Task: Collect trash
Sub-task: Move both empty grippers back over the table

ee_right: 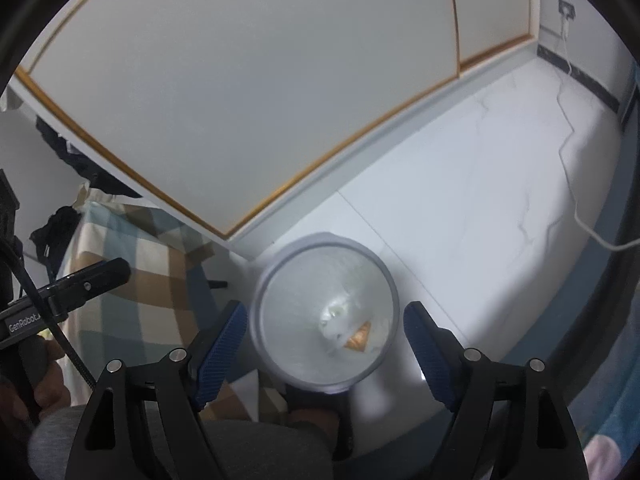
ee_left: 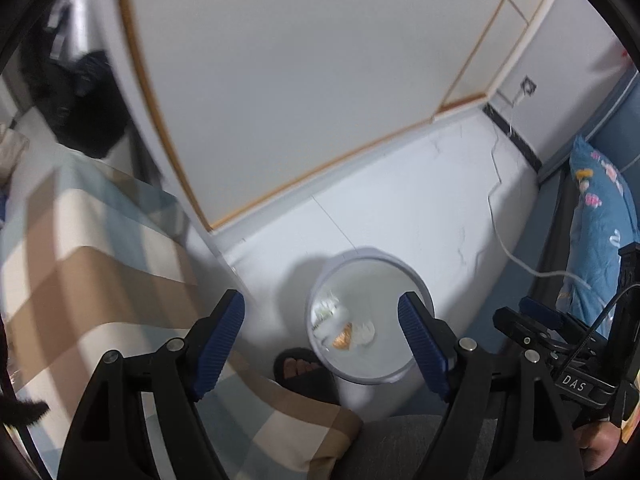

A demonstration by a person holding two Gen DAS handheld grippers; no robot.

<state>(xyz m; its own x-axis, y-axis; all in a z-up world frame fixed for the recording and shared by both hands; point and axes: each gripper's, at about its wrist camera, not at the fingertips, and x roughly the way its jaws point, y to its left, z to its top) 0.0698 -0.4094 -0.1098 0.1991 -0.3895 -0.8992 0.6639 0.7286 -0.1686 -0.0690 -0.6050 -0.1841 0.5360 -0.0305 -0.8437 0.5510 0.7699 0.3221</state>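
A round white trash bin (ee_left: 394, 374) (ee_right: 264, 280) stands on the white floor below both grippers. Inside it lie crumpled white wrappers (ee_left: 326, 312) (ee_right: 338, 322) and an orange scrap (ee_left: 343, 338) (ee_right: 359, 340). My left gripper (ee_left: 322, 344) hangs above the bin, its blue pads wide apart with nothing between them. My right gripper (ee_right: 324, 354) is also above the bin, jaws spread wide and empty. The right gripper also shows at the right edge of the left wrist view (ee_left: 540, 320), and the left gripper at the left edge of the right wrist view (ee_right: 80, 284).
A bed with a beige and blue checked cover (ee_left: 100, 280) (ee_right: 140, 280) borders the bin on the left. A white wardrobe door with a wooden frame (ee_left: 280, 80) (ee_right: 240, 80) rises behind. A person's slippered foot (ee_left: 304, 372) stands by the bin. A white cable (ee_left: 500, 220) crosses the floor; a blue patterned pillow (ee_left: 600, 220) lies right.
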